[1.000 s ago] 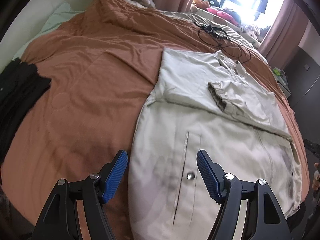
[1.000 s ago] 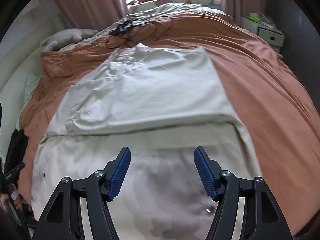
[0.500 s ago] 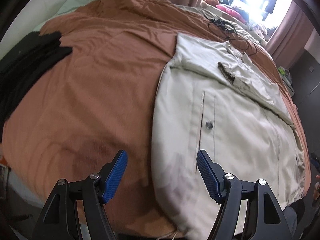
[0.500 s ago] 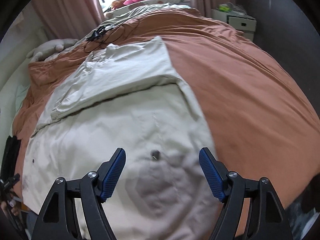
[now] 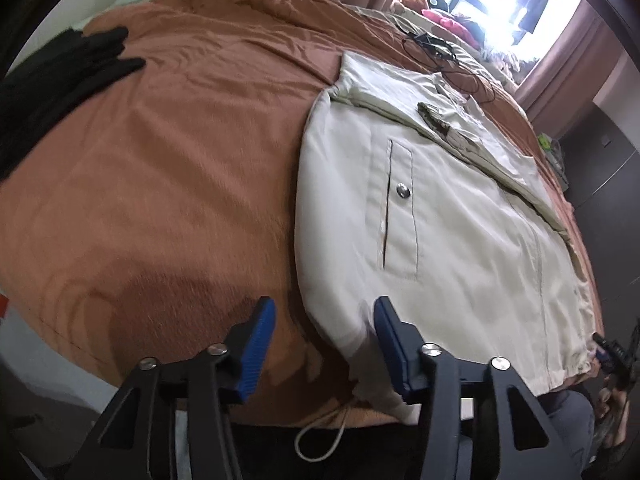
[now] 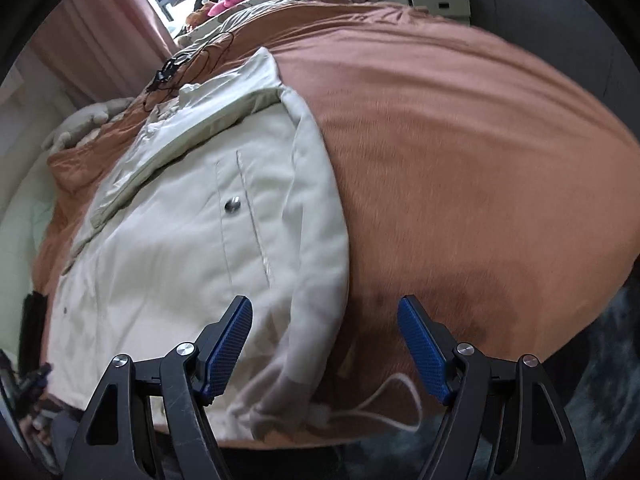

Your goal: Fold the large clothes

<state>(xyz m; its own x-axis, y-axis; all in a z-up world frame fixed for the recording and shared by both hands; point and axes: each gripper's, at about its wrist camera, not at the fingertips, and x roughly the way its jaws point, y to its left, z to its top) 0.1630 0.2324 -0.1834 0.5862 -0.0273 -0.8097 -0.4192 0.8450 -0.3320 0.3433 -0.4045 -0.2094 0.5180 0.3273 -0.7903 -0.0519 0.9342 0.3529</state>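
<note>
- The left tongs (image 5: 322,344) are closing around the near left hem corner of the cream padded jacket with snap-button pockets (image 5: 440,216), pads not yet pressing.
- The right tongs (image 6: 325,344) stand wide over the opposite hem corner, gripping nothing.
- Next, judged: pinch both corners, then fold forward.
- The jacket lies flat on the rust-orange bedspread (image 5: 168,168), sleeves folded across its far end.

Both wrist cams look steeply down, close (opposite hem corners), sharing cream jacket (image 5: 460,240) (image 6: 192,248).

Cream jacket (image 5: 460,240), rust-orange bedspread (image 5: 180,160) (plain), blue-padded tongs (image 5: 324,344)
</note>
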